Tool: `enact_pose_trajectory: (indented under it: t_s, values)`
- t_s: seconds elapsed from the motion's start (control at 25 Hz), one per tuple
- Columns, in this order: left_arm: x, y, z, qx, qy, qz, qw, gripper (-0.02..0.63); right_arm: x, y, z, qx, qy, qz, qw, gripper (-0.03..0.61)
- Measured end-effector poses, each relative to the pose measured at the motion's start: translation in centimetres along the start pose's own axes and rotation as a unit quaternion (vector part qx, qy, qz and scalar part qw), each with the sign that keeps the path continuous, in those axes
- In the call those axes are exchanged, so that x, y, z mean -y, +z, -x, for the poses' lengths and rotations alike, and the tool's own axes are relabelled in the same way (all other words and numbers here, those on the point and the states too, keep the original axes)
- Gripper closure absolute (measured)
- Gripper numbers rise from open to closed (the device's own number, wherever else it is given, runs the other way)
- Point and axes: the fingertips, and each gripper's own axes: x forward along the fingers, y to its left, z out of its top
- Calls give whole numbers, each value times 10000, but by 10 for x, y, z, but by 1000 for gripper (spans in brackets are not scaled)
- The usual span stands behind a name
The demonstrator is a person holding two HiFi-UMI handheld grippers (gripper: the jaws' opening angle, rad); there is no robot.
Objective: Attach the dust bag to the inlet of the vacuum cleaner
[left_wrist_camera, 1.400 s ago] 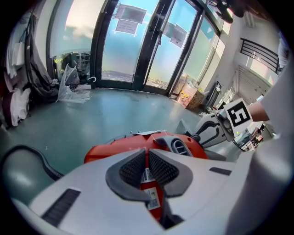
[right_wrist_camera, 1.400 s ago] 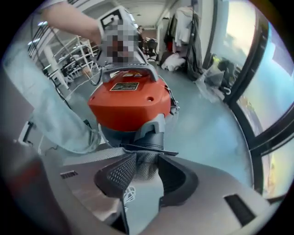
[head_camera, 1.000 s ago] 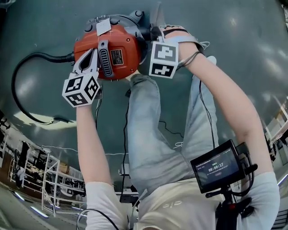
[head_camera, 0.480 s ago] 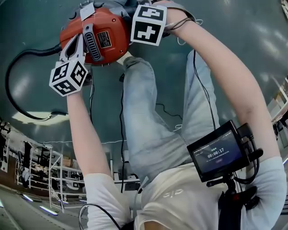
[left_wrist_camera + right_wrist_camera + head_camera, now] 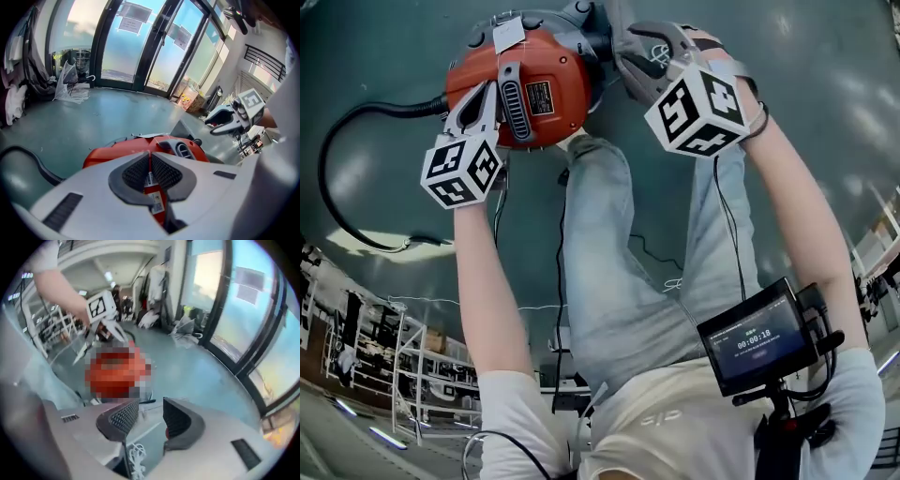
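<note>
In the head view, the red vacuum cleaner [image 5: 546, 66] sits on the grey-green floor [image 5: 384, 56] by the person's knees. A black hose [image 5: 342, 141] curls away from it to the left. The left gripper [image 5: 480, 98] reaches down onto the near left of the red body, and its jaws are closed there. The right gripper [image 5: 628, 58] hangs to the right of the body, tilted steeply downward. A flat grey piece, apparently the dust bag [image 5: 617, 26], stands upright just beside the vacuum cleaner's right side, near the right gripper's tips. A small screen [image 5: 759, 342] sits at the person's waist.

In the left gripper view, the jaws are clamped together on a thin red edge of the vacuum cleaner [image 5: 140, 150] that carries white labels. The dust bag [image 5: 190, 132] shows as a grey panel behind the red body. Over it, the right gripper [image 5: 210, 125] has its jaws parted. Glass doors [image 5: 140, 51] fill the background.

In the right gripper view, the jaws stand well apart. The pale grey dust bag [image 5: 147, 427] shows in the gap between them, but it cannot be told whether the pads touch it. Farther off, the left gripper [image 5: 93, 341] points down at the vacuum cleaner.
</note>
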Motion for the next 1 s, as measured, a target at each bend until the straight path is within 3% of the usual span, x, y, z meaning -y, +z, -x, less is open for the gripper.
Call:
enact_pose_trajectory:
  t_s: [0.04,0.12,0.2,0.24,0.4,0.56,0.68,0.76,0.88,1.0]
  values:
    - [0,0,0,11,-8,-6,10000,592,12,-3,10,196,15,-477,9987,428]
    - [2,2,1,15,-22,-28,10000,592,28,-46,13,-282,90,-1065,9939,428]
    - [5,5,2,-1,-52,-46,10000,592,23,-103,-9,-1189,227,-690,9902,428]
    - [6,6,3,-11,-70,-49,10000,592,14,-116,-23,-1398,308,-329,9891,426]
    - [6,9,6,-7,-101,-112,9999,594,-21,-96,-68,-1511,631,617,9846,406]
    - [9,15,8,80,-28,257,9996,597,-16,-97,-77,-2115,494,536,9747,394]
    - [11,15,8,71,16,34,10000,603,-16,-100,-76,-2462,261,419,9680,394]
    - [9,12,8,97,80,-130,9998,603,-19,-96,-71,-2445,245,360,9687,394]
    - [8,12,7,101,60,-137,9998,603,-22,-79,-49,-1944,153,226,9805,396]
    - [7,10,5,111,61,-153,9998,603,-34,-58,-41,-1546,-45,533,9865,396]
